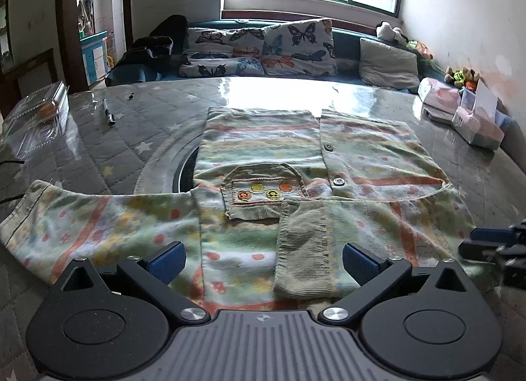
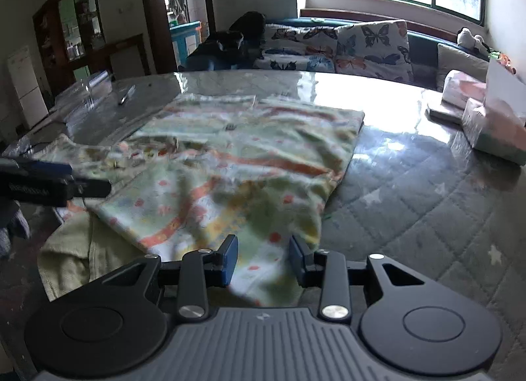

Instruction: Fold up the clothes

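A small pale-green patterned cardigan point(image 1: 263, 164) with orange stripes, buttons and a chest pocket lies flat on the table, one sleeve stretched to the left. A sleeve with a ribbed cuff point(image 1: 304, 249) is folded across its front. My left gripper point(image 1: 263, 262) is open just above the near hem, with the cuff between its blue pads. My right gripper point(image 2: 263, 264) is open, its pads on either side of the garment's point(image 2: 230, 164) near right edge. It shows at the right of the left wrist view point(image 1: 493, 243). The left gripper point(image 2: 49, 180) shows at the left of the right wrist view.
The table point(image 1: 378, 98) has a quilted grey star-pattern cover under glossy plastic. A clear plastic box point(image 1: 39, 114) and a black marker point(image 1: 108, 113) lie at the far left. Tissue packs and boxes point(image 1: 466, 114) stand at the far right. A sofa with butterfly cushions point(image 1: 263, 49) is behind.
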